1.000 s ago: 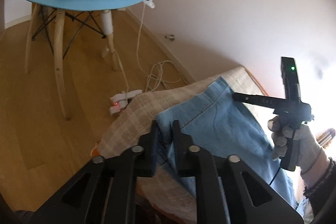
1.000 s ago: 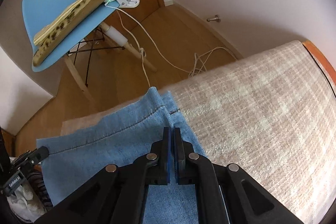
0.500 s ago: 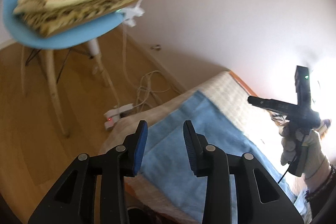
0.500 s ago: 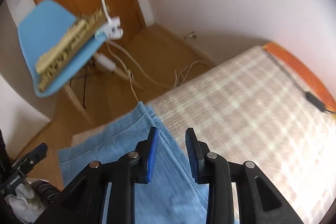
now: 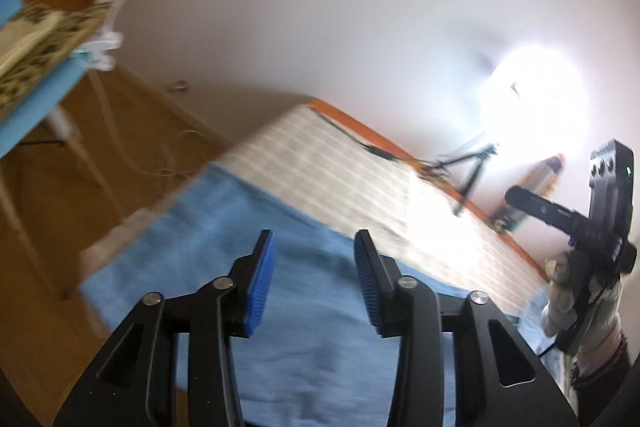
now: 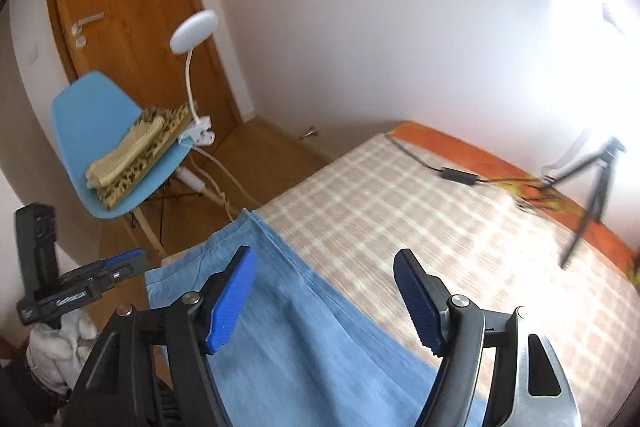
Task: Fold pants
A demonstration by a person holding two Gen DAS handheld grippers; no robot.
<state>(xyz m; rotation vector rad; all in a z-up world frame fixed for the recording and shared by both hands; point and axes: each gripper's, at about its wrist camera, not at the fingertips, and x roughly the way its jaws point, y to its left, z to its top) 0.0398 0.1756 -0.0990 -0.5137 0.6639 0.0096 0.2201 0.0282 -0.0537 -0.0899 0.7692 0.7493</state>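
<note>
Light blue denim pants (image 5: 248, 243) lie flat on a beige checked bed cover (image 5: 360, 183), near the bed's foot corner. They also show in the right wrist view (image 6: 304, 331). My left gripper (image 5: 314, 281) is open and empty, raised above the pants. My right gripper (image 6: 326, 301) is open wide and empty, raised above the pants' edge. The right gripper's body (image 5: 600, 223) shows in the left wrist view, held in a gloved hand. The left gripper's body (image 6: 68, 283) shows at the left of the right wrist view.
A blue chair (image 6: 100, 131) with folded cloths and a clipped white lamp (image 6: 194, 31) stands on the wooden floor beside the bed. Cables lie on the floor. A small tripod (image 6: 592, 187) and a black cable (image 6: 456, 175) sit on the bed's far side.
Both grippers were shut on the pants' hem a second ago. They have opened, let the denim go and lifted away. The pants now lie flat on the bed.
</note>
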